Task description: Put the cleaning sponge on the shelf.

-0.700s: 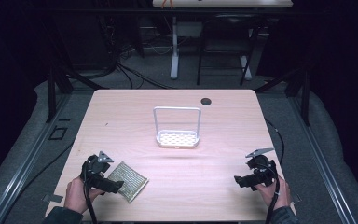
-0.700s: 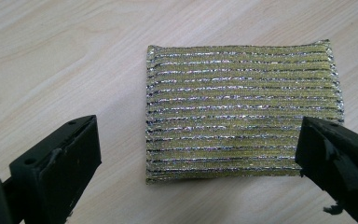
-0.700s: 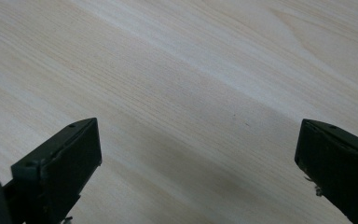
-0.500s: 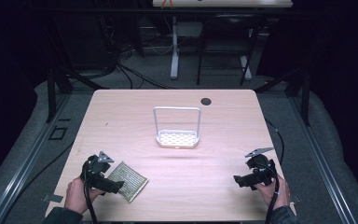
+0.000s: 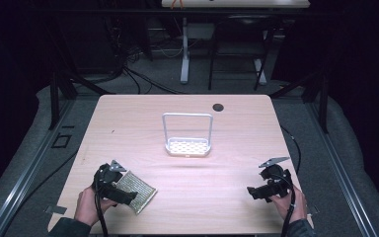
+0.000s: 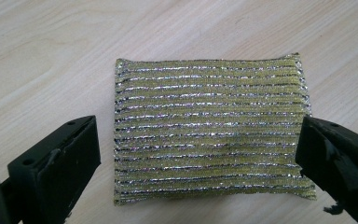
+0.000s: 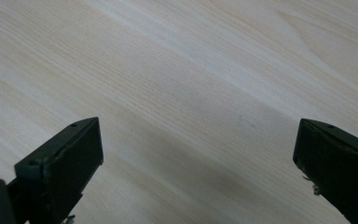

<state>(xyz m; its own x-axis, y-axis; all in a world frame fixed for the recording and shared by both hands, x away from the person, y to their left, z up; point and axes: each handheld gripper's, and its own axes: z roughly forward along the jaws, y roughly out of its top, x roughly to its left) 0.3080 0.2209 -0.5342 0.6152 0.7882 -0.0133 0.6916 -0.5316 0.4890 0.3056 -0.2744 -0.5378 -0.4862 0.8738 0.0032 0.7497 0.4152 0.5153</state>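
My left gripper (image 6: 200, 186) hangs spread over the scouring pad (image 6: 209, 128) lying flat at the table's (image 5: 187, 202) near-left; I should lower squarely, then pinch its short edges. Right gripper (image 7: 198, 182) idles spread. Beyond stands the rack (image 5: 187, 146).

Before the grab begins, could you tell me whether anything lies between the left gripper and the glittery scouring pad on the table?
Nothing visible does. The left gripper stands open over the scouring pad, one jaw to each side of it, with bare table all around. The small rack stands well beyond it.
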